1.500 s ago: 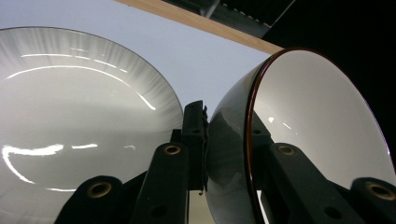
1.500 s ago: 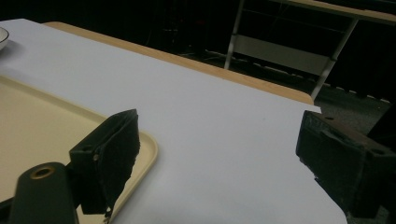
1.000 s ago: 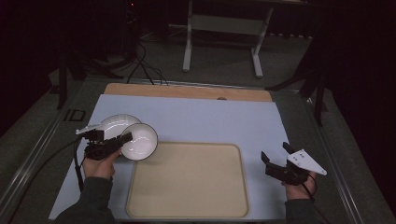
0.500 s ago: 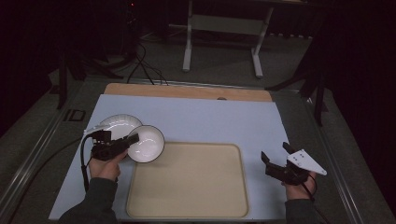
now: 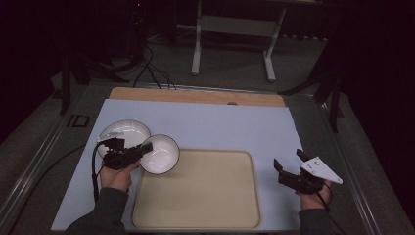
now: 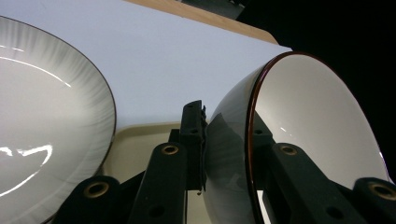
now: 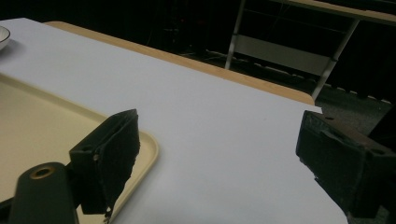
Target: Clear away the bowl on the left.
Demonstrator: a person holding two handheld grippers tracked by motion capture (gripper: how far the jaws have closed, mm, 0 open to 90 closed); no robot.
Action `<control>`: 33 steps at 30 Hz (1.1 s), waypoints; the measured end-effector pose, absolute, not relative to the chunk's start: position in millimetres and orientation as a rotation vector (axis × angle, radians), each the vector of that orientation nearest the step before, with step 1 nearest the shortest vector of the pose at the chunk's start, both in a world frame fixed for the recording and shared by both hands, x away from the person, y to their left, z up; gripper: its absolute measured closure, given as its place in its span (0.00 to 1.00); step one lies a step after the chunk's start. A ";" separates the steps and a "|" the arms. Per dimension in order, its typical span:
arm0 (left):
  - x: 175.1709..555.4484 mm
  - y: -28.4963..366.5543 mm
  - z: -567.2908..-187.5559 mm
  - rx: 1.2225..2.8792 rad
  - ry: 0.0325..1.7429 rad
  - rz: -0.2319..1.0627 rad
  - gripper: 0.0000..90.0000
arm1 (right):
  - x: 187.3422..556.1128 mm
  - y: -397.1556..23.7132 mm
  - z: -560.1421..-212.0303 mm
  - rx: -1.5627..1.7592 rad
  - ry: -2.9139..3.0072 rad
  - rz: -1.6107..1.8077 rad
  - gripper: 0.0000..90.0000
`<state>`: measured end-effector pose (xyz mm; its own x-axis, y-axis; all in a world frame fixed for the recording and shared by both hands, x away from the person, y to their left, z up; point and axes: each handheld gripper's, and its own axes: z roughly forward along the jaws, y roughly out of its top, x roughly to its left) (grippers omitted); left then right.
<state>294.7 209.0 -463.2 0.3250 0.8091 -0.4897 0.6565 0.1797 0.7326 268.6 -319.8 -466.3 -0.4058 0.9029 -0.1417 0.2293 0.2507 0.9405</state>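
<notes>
bowls: 1 (image 5: 160, 153) | plates: 1 (image 5: 124, 133) | trays: 1 (image 5: 205, 196) | tools: 2 (image 5: 138, 153) (image 5: 288, 166)

A dim room with black, unlit surroundings; a pale blue-white sheet (image 5: 210, 127) covers a tabletop whose light wooden far edge (image 5: 195, 96) shows as a strip; a grey carpeted floor (image 5: 235, 68) lies beyond; a white metal frame stand with two feet (image 5: 232, 29) sits on it; black cables (image 5: 147, 63) trail across the floor at the left; dark stand legs (image 5: 333, 93) rise at the right.
</notes>
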 end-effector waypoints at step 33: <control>294.2 163.3 -476.1 1.674 1.327 0.112 0.85 | 268.7 -319.4 -466.5 1.036 1.803 1.179 0.15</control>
<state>294.2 163.3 -476.1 0.4039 0.7909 -0.4596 0.7024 0.0537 0.7098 268.7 -319.4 -466.5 -0.4062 0.9023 -0.1445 0.2294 0.2538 0.9397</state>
